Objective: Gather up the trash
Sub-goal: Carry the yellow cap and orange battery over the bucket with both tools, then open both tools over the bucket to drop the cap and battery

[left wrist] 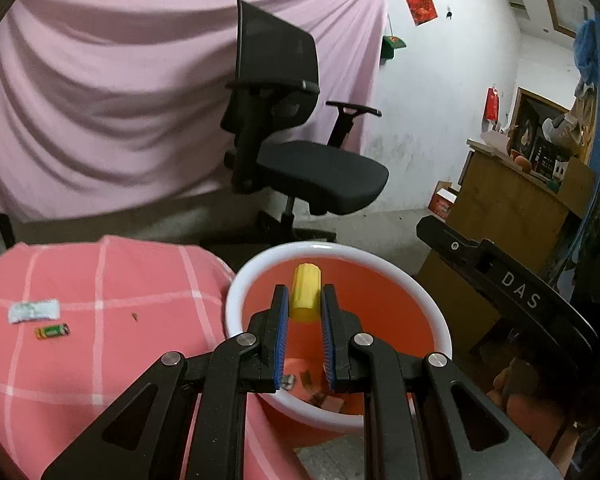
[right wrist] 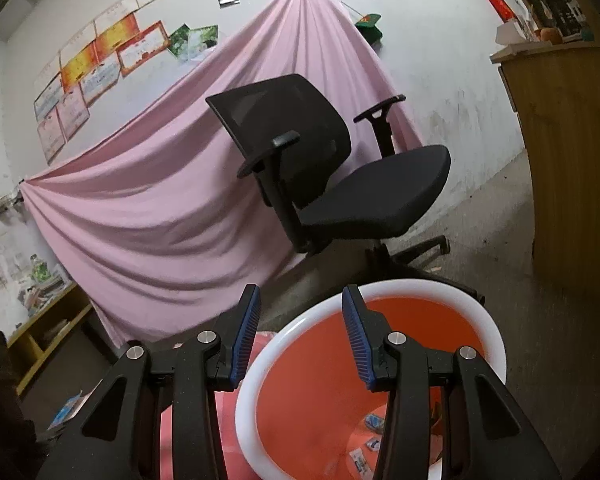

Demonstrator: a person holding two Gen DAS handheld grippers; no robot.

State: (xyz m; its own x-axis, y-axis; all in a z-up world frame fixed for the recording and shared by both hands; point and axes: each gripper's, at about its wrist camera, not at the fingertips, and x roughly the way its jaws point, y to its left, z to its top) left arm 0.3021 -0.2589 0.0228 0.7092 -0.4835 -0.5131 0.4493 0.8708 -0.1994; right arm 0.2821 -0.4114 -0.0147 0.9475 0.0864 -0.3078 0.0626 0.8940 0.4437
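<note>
Holding a yellow cap [left wrist: 306,298] between the pads of the left gripper [left wrist: 304,308], jaws closed on it, directly above the orange bin [left wrist: 380,258]; right gripper [right wrist: 300,332] empty, jaws apart, over the near rim. Drop step, by the look: next, open the left jaws, then go for the white packet [left wrist: 34,311] and green wrapper [left wrist: 52,331] lying on the pink checked cloth [left wrist: 120,280].

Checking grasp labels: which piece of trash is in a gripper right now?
The yellow piece, clamped in the left gripper over the orange bin. The white sachet and green wrapper lie loose on the pink checked cloth. The right gripper is open, empty.

Yellow piece [left wrist: 306,293] between jaws, over bin [left wrist: 432,300]
</note>
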